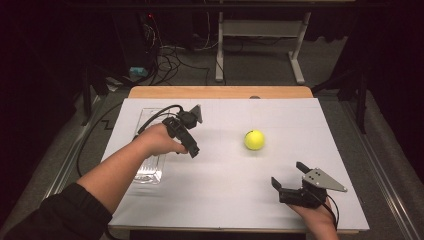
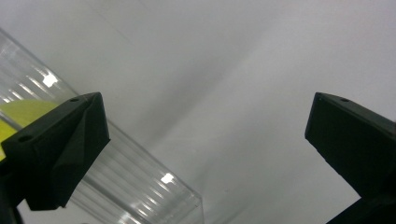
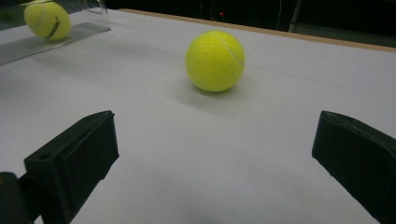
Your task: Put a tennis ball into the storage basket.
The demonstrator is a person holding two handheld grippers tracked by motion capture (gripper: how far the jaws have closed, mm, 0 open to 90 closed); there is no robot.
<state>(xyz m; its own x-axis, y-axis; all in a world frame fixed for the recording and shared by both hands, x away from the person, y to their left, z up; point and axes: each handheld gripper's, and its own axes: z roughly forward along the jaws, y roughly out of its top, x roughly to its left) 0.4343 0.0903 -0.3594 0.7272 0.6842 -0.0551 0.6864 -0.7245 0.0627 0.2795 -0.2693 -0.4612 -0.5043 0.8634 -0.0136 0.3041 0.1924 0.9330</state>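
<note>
A: Two grippers, both ours. Biggest thing first: white table (image 1: 220, 200), under both tools.

B: Next, clear tray (image 1: 150, 165), right beside our left gripper (image 1: 192, 150). Second ball (image 3: 47, 20) sits in it.

A: Left gripper state?

B: Jaws spread wide, nothing between them, tray wall by one jaw.

A: Right gripper (image 1: 287, 179)?

B: Also wide open, empty. Tennis ball (image 1: 254, 140) lies ahead of its jaws, apart from them, on the table.
</note>
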